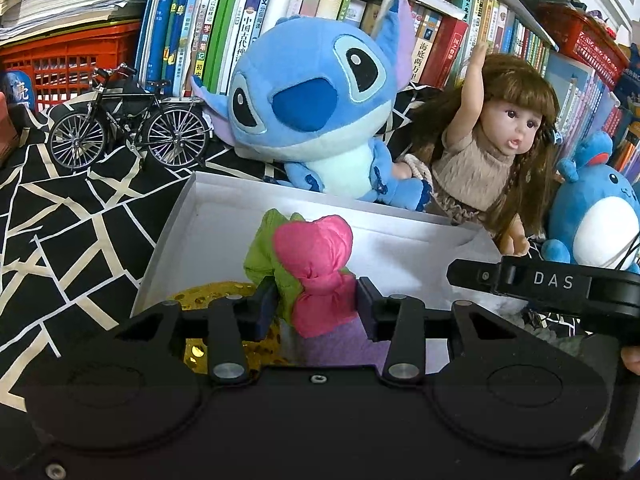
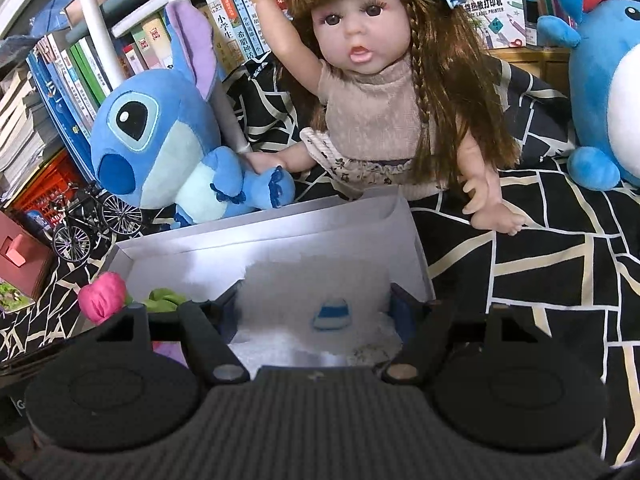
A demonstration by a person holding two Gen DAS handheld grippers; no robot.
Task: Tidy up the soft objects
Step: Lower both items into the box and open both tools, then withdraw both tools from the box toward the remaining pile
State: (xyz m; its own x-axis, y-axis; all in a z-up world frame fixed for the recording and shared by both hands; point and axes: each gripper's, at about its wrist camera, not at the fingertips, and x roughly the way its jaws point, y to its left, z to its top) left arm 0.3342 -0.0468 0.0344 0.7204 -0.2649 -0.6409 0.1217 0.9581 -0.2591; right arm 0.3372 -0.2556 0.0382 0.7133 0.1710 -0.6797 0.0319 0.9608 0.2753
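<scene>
Pink fabric flower (image 1: 316, 264), green leaves, purple wrap, clamped in left gripper (image 1: 316, 308) jaws

Both wrist views are evenly and brightly lit with soft indoor light and only faint shadows, colours strongly saturated. Fisheye distortion bends the bookshelf (image 1: 360, 0) and the patterned cloth (image 2: 560, 280) toward the edges. The white box (image 2: 280, 248) interior looks washed out and smeared, and the gripper bodies in the foreground are dark and slightly soft.

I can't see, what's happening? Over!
Left tool shut on pink-and-green cloth flower. Right tool holding fluffy white item over white cardboard box. Nothing blocking.
</scene>
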